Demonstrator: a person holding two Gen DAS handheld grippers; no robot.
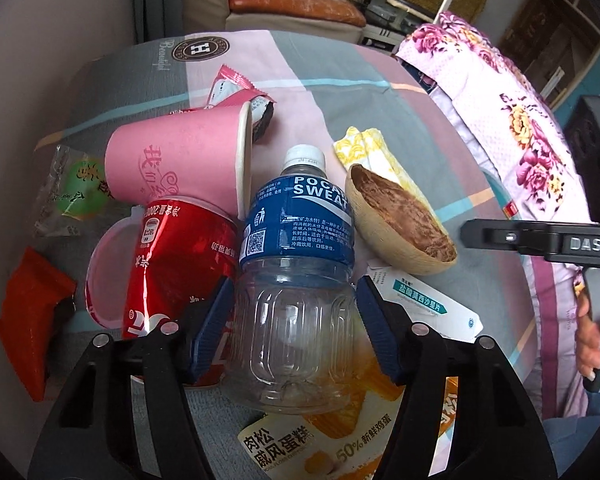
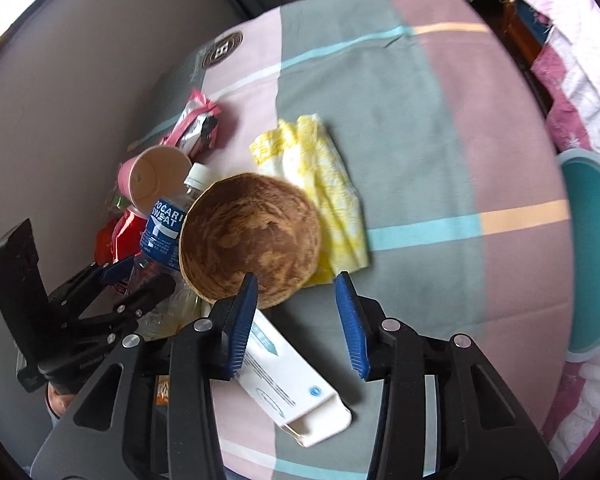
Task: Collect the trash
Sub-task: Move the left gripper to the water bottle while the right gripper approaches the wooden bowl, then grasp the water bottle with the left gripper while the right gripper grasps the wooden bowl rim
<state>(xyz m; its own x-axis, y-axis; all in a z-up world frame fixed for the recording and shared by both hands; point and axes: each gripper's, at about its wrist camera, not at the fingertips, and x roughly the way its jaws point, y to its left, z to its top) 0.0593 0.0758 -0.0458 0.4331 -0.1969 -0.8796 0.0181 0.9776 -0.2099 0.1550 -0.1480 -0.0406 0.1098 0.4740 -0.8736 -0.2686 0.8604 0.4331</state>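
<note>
now bottle (image 1: 296,280) between left jaws, pads touching

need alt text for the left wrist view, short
The left hand-held gripper closes its blue pads on a clear Pocari Sweat bottle lying on a checked bedsheet. Around it lie a crushed red can, a pink paper cup, a brown-stained bowl and snack wrappers.

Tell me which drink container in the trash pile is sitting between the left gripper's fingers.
The clear Pocari Sweat bottle with the blue label. The crushed red can and the pink paper cup lie outside the left gripper, beside and beyond its pads.
</note>
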